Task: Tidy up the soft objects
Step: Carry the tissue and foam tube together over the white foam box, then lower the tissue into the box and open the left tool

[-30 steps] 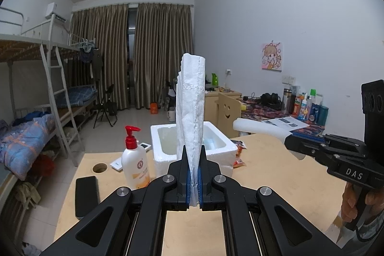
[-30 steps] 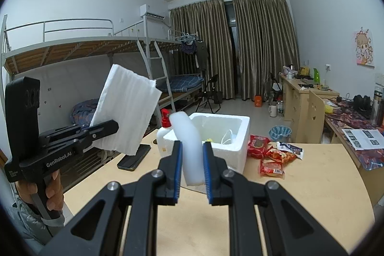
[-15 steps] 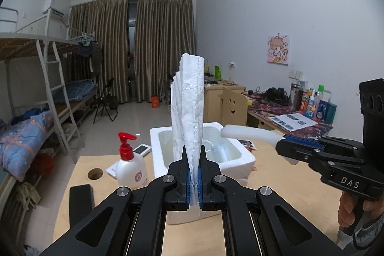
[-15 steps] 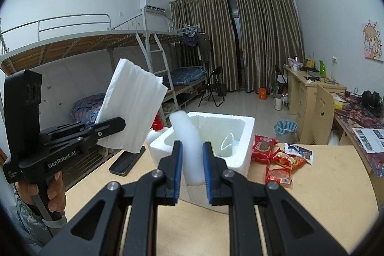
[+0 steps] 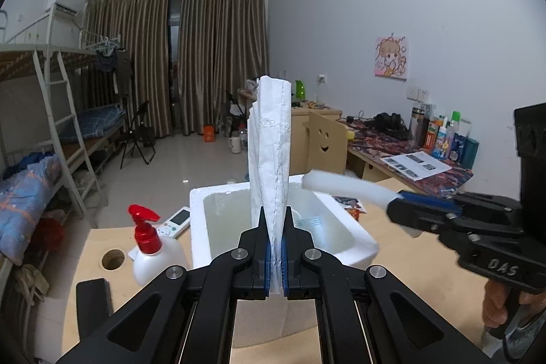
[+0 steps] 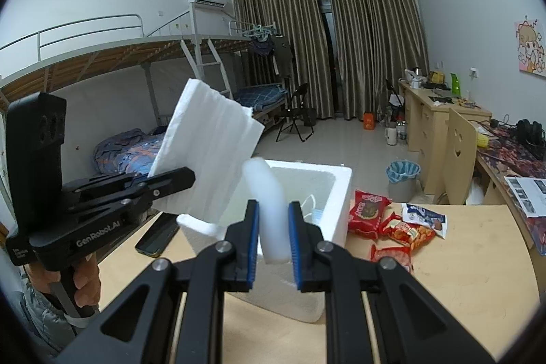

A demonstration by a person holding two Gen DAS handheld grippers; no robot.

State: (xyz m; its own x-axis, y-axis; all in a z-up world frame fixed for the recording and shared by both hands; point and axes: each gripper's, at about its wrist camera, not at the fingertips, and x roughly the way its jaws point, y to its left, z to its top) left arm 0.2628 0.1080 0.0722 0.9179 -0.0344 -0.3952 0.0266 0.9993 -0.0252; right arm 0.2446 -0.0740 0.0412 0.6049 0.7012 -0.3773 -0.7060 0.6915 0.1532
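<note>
My left gripper point(image 5: 276, 248) is shut on a folded white foam sheet point(image 5: 271, 152) that stands upright; the sheet also shows in the right wrist view point(image 6: 208, 152). My right gripper point(image 6: 273, 234) is shut on a white foam tube point(image 6: 269, 207), also seen in the left wrist view point(image 5: 348, 186). Both are held just above the open white styrofoam box point(image 5: 198, 227) on the wooden table; the box also shows in the right wrist view point(image 6: 338, 193). A face mask point(image 6: 315, 214) lies inside the box.
A lotion pump bottle point(image 5: 150, 248), a remote point(image 5: 174, 222), a black phone point(image 6: 157, 234) and a table hole point(image 5: 112, 258) are left of the box. Snack packets point(image 6: 392, 224) lie to its right. Desks and a chair stand along the right wall.
Both grippers have moved forward and lower toward the styrofoam box, which now looms larger and closer. Each still holds its foam piece.
</note>
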